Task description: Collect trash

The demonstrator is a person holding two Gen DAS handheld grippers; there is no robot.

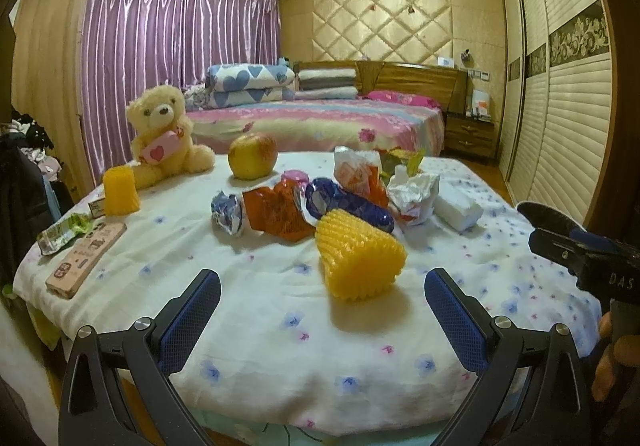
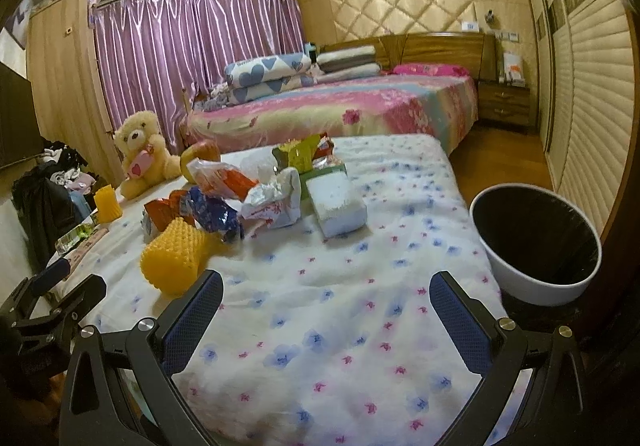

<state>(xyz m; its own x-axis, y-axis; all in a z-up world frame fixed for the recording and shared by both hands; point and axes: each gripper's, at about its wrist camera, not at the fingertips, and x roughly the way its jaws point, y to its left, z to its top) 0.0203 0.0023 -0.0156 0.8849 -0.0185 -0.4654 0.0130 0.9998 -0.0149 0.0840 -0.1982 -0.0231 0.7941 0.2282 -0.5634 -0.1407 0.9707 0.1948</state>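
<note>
A pile of trash lies on the flowered tablecloth point(image 1: 280, 306): a yellow foam fruit net point(image 1: 358, 258), an orange wrapper point(image 1: 276, 212), a blue wrapper point(image 1: 344, 204), a small crumpled blue-white wrapper point(image 1: 229, 212) and crumpled white paper point(image 1: 412, 190). My left gripper point(image 1: 322, 294) is open and empty, just short of the yellow net. My right gripper point(image 2: 326, 296) is open and empty above bare cloth, with the yellow net point(image 2: 176, 256) at its left and the white trash bin point(image 2: 536, 242) with a black liner at its right.
A teddy bear point(image 1: 164, 126), an apple point(image 1: 253, 156), a second yellow foam net point(image 1: 119, 190), a pink box point(image 1: 86, 260) and a green packet point(image 1: 64, 232) lie at the left. A white tissue pack point(image 2: 338, 204) lies mid-table. A bed point(image 1: 312, 122) stands behind.
</note>
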